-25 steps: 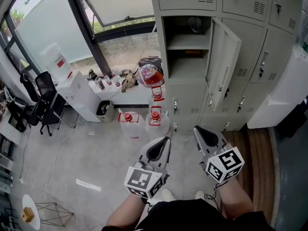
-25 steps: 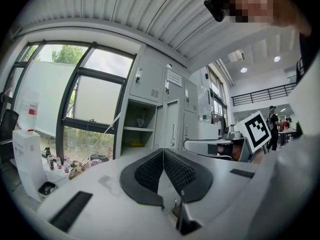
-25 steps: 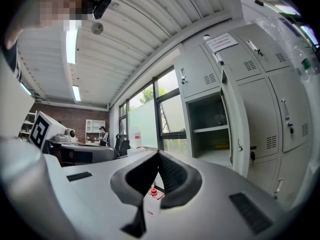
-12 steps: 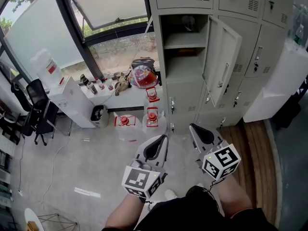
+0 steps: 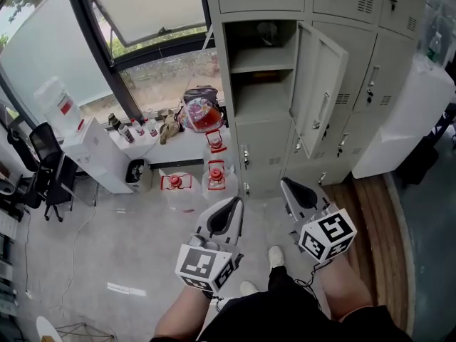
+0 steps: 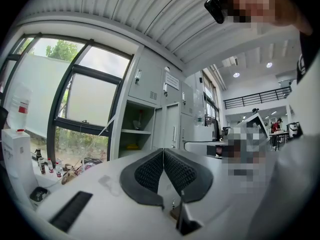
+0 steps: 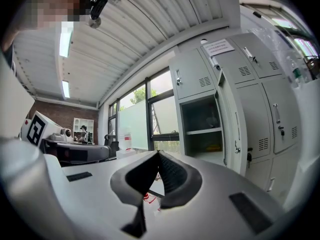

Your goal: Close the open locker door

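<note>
The grey locker bank (image 5: 313, 20) fills your head view from 12 to 2 o'clock. It sits further left and a little nearer than a second ago, and the big window (image 5: 142, 20) at 11 o'clock has slid left with it. The pale floor (image 5: 107, 241) spreads from 9 round to 6 o'clock.

The open locker door (image 5: 318, 84) stands swung out at 1 o'clock, hinged on the right edge of its compartment (image 5: 260, 70) with its handle side facing you. It is well apart from both grippers and hangs at the same angle as before.

The water dispenser (image 5: 92, 152) at 9 o'clock is closer to the left edge than it was. The water jugs (image 5: 212, 180) stand on the floor at the foot of the lockers, at 12 o'clock from your left gripper.

You hold your left gripper (image 5: 231, 206) at 6 o'clock and your right gripper (image 5: 288, 188) at 5 o'clock, side by side and aimed toward the lockers. Both sit in much the same spots in the view as a second ago. Each has its jaws pressed together with nothing between them.

One shoe (image 5: 274, 256) now shows between the two grippers, further forward than it was.
</note>
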The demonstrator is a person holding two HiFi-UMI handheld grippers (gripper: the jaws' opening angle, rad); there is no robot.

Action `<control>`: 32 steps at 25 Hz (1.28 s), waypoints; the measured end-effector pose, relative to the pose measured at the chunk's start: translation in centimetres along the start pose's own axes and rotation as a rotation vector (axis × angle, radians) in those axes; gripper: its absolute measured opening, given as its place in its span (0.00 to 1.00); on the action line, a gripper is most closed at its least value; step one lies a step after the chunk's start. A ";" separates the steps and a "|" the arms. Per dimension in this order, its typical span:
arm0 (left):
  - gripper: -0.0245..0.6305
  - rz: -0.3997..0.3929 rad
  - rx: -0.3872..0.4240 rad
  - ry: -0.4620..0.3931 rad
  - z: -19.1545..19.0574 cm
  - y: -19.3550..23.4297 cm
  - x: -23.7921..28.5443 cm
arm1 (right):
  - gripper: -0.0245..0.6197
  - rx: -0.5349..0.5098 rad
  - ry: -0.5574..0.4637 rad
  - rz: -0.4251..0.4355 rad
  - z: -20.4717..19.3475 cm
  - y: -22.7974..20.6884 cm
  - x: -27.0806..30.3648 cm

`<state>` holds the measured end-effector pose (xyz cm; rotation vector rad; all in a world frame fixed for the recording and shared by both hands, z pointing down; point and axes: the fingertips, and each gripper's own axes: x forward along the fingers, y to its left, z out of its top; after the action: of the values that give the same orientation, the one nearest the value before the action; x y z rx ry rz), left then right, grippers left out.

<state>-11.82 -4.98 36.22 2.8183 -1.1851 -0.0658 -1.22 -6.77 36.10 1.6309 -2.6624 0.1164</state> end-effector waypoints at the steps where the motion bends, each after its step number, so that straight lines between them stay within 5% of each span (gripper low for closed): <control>1: 0.06 -0.001 0.000 0.001 0.0 0.0 0.3 | 0.12 0.000 0.000 -0.005 0.0 -0.4 0.0; 32: 0.06 -0.098 -0.010 0.034 -0.6 -0.6 12.4 | 0.12 0.020 -0.027 -0.212 1.9 -16.3 1.4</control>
<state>-2.71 -13.41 36.71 2.8548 -1.0368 -0.0297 12.72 -15.57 35.20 1.9212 -2.4940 0.1185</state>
